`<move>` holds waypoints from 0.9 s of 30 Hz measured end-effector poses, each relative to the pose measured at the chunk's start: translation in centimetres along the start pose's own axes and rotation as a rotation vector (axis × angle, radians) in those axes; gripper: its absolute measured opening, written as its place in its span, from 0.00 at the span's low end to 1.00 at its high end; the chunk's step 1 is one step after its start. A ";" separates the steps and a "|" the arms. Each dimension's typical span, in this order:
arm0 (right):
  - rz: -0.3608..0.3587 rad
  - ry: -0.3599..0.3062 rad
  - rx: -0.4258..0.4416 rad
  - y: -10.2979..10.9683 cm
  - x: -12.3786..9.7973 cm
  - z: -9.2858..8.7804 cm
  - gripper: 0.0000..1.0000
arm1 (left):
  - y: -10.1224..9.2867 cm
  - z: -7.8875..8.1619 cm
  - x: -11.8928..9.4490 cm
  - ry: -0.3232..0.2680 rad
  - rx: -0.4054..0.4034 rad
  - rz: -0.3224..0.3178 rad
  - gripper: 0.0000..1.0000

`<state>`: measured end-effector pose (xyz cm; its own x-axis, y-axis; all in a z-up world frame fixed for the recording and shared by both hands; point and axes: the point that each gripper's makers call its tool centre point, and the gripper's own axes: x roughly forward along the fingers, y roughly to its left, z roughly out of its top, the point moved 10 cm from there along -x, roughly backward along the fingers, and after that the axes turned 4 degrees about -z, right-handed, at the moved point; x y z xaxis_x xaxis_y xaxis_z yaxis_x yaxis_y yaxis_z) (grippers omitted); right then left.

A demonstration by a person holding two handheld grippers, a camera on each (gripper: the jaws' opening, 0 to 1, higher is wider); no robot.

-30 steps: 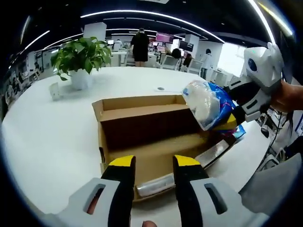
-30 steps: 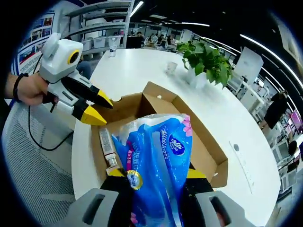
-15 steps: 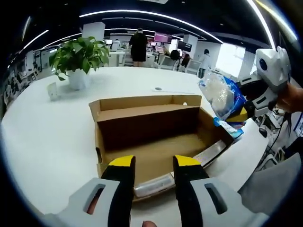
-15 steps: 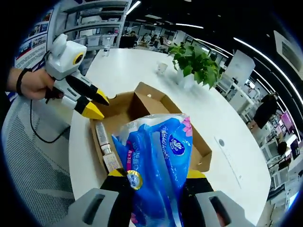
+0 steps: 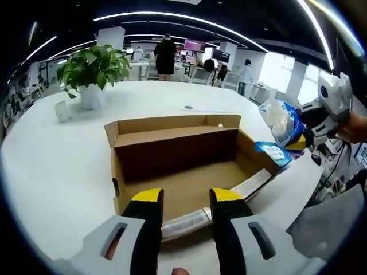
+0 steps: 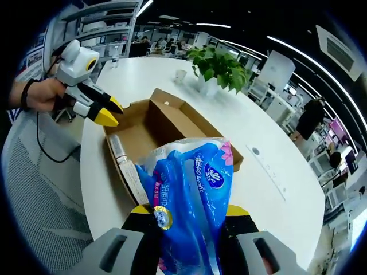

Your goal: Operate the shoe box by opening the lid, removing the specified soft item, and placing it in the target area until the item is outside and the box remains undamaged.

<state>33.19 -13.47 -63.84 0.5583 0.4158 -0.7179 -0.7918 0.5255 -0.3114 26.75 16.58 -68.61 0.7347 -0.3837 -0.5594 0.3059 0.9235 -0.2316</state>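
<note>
Right hand-held gripper (image 6: 186, 220) grips blue tissue pack (image 6: 192, 200) (round logo, script unreadable); left hand-held gripper (image 5: 182, 200) parted, empty.

Box (image 5: 172, 166) on table (image 5: 51, 172) (plant (image 5: 92, 66) behind)

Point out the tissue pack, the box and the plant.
tissue pack (image 6: 192, 200), right gripper view, blue front of the wrapper.
box (image 5: 172, 154), left gripper view, inside of the far wall.
plant (image 5: 92, 63), left gripper view, leaves.

The right claw (image 6: 186, 220) grips a blue tissue pack (image 6: 189, 200) above the open shoe box (image 6: 166, 123).
</note>
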 end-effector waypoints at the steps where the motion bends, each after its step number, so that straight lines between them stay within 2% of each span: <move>1: -0.005 0.005 0.007 -0.1 -0.2 -0.4 0.35 | 0.0 0.0 0.0 0.001 0.002 0.000 0.33; 12: -0.057 0.057 0.079 -1.7 -2.3 -5.2 0.35 | -0.1 -0.1 0.3 0.015 0.017 -0.003 0.32; 21: -0.086 0.104 0.104 -2.8 -4.2 -8.5 0.35 | 0.0 -0.2 0.3 0.028 0.017 0.003 0.33; 27: -0.103 0.147 0.092 -4.0 -5.4 -10.9 0.35 | 0.1 -0.4 0.4 0.042 0.021 0.010 0.32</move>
<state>30.62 -25.86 -65.50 0.5874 0.2472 -0.7706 -0.7029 0.6278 -0.3343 26.82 16.48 -69.16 0.7118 -0.3733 -0.5950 0.3117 0.9270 -0.2087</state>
